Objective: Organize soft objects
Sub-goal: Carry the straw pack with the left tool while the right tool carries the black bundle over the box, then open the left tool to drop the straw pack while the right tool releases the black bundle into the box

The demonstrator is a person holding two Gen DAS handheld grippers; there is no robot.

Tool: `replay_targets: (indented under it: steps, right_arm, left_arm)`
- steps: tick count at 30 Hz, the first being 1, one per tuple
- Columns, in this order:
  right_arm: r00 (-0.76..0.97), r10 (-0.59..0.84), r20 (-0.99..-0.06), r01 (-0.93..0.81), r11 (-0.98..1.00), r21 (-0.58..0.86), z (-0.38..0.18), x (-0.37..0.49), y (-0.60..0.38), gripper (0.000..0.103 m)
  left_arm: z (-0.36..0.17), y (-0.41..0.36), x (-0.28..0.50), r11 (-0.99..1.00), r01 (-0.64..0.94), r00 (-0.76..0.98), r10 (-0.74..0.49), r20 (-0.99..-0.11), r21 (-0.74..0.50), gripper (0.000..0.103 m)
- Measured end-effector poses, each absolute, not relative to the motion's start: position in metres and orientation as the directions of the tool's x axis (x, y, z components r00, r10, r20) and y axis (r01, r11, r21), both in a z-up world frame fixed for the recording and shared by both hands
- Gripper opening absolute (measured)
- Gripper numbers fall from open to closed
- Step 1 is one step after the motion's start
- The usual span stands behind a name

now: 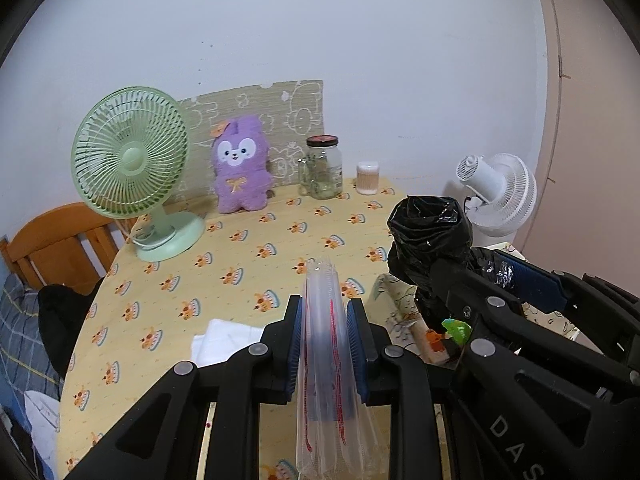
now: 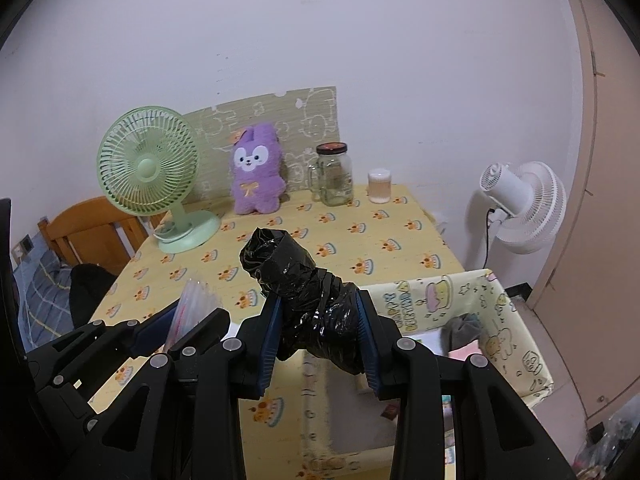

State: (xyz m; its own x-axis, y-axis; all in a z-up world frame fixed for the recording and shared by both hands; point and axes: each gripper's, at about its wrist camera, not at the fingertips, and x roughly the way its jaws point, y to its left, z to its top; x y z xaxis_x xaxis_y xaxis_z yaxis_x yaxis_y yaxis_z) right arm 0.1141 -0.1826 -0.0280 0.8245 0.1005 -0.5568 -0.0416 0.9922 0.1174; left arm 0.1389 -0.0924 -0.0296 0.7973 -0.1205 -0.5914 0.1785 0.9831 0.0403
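My left gripper (image 1: 323,320) is shut on a stack of clear zip bags (image 1: 322,344) with red seal lines, held upright above the table. My right gripper (image 2: 320,312) is shut on a roll of black plastic bags (image 2: 300,280), held above the near table edge; the roll also shows in the left wrist view (image 1: 430,232), to the right of the zip bags. A yellow fabric storage box (image 2: 516,320) stands at the near right, with grey and pink soft items inside. A purple plush toy (image 2: 258,176) leans at the back of the table.
A green desk fan (image 2: 150,168) stands back left. A glass jar (image 2: 336,176) and a cotton swab tub (image 2: 379,186) stand at the back. A white cloth (image 1: 228,340) lies near the front. A white fan (image 2: 524,208) stands off the table's right; a wooden chair (image 2: 96,228) at left.
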Motion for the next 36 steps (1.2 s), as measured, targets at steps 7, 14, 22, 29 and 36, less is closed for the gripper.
replay_targets:
  steps: [7, 14, 22, 29, 36]
  right_arm:
    - [0.829, 0.075, -0.554, -0.017, 0.994, 0.108, -0.031, 0.115, -0.204, 0.039]
    - [0.824, 0.059, -0.564, 0.009, 0.993, 0.118, -0.036, 0.119, -0.223, 0.039]
    - [0.824, 0.034, -0.565, 0.048, 0.990, 0.129, -0.040, 0.122, -0.246, 0.039]
    - [0.811, -0.004, -0.586, 0.099, 0.986, 0.131, -0.049, 0.122, -0.271, 0.039]
    - [0.791, -0.042, -0.610, 0.145, 0.982, 0.121, -0.060, 0.125, -0.290, 0.039]
  left_arm:
    - [-0.034, -0.112, 0.145, 0.980, 0.199, 0.791, -0.147, -0.594, 0.023, 0.021]
    - [-0.038, -0.130, 0.150, 0.974, 0.224, 0.781, -0.168, -0.602, 0.020, 0.021]
    - [-0.042, -0.155, 0.157, 0.965, 0.260, 0.766, -0.190, -0.614, 0.026, 0.021]
    - [-0.051, -0.180, 0.162, 0.954, 0.299, 0.741, -0.214, -0.636, 0.029, 0.022]
    - [-0.061, -0.202, 0.167, 0.946, 0.319, 0.727, -0.205, -0.655, 0.058, 0.028]
